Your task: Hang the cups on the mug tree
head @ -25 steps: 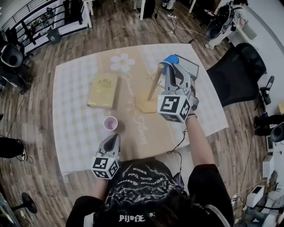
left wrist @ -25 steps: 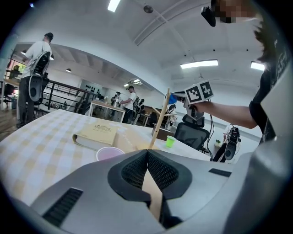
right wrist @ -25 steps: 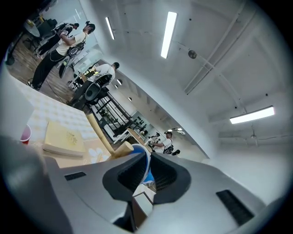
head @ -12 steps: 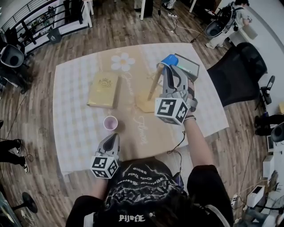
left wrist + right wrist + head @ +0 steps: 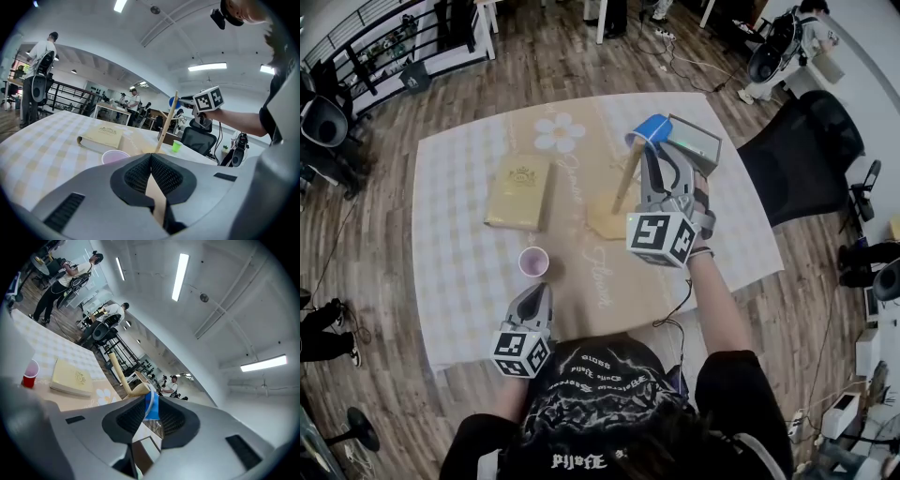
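Nearest the person, the left gripper sits clenched and empty over the table's edge just behind the pink cup, while farther off the right gripper, its jaws just opening, stands released around the blue cup on the mug tree's top peg.

Cup, seemingly, on mug tree

Left gripper closed; right gripper jaws just opening around cup
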Demonstrator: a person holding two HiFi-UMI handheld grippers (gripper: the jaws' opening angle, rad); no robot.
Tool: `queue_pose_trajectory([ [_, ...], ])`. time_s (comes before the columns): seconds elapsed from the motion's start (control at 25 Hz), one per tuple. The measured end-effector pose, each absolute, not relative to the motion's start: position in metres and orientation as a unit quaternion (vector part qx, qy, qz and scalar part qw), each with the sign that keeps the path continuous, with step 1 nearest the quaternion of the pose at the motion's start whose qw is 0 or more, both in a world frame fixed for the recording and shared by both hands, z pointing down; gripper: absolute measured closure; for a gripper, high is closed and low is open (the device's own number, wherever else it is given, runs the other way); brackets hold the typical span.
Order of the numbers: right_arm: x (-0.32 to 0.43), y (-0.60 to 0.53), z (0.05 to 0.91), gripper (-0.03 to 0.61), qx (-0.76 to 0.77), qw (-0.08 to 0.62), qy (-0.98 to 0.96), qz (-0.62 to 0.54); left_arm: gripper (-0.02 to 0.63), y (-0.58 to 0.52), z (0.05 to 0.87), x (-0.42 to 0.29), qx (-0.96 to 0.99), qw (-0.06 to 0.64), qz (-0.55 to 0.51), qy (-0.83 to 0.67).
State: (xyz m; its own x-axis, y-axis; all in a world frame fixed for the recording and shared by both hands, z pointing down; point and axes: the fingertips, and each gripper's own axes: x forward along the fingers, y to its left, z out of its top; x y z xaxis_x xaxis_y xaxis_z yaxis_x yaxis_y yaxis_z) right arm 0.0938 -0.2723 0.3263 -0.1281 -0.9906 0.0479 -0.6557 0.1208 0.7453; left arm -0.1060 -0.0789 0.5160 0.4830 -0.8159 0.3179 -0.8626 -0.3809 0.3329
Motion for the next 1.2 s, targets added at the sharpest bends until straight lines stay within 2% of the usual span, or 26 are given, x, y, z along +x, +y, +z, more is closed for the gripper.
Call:
queue_pose_trajectory([
  [0.52, 0.088, -0.259, 0.327, 0.422, 0.587, 0.257, -0.722, -0.260, 0.594, -0.081, 0.513, -0.108, 0.830, 0.226, 0.047, -0.508],
  [0.72, 0.101, -0.245, 0.332, 0.417, 0.601, 0.232, -0.734, -0.216, 0.594, -0.082, 0.507, -0.114, 0.825, 0.221, 0.038, -0.520],
  [1.2, 0.197, -0.235, 0.389, 0.425, 0.675, 0.159, -0.721, -0.007, 0.592, -0.084, 0.509, -0.149, 0.795, 0.235, 0.026, -0.559],
])
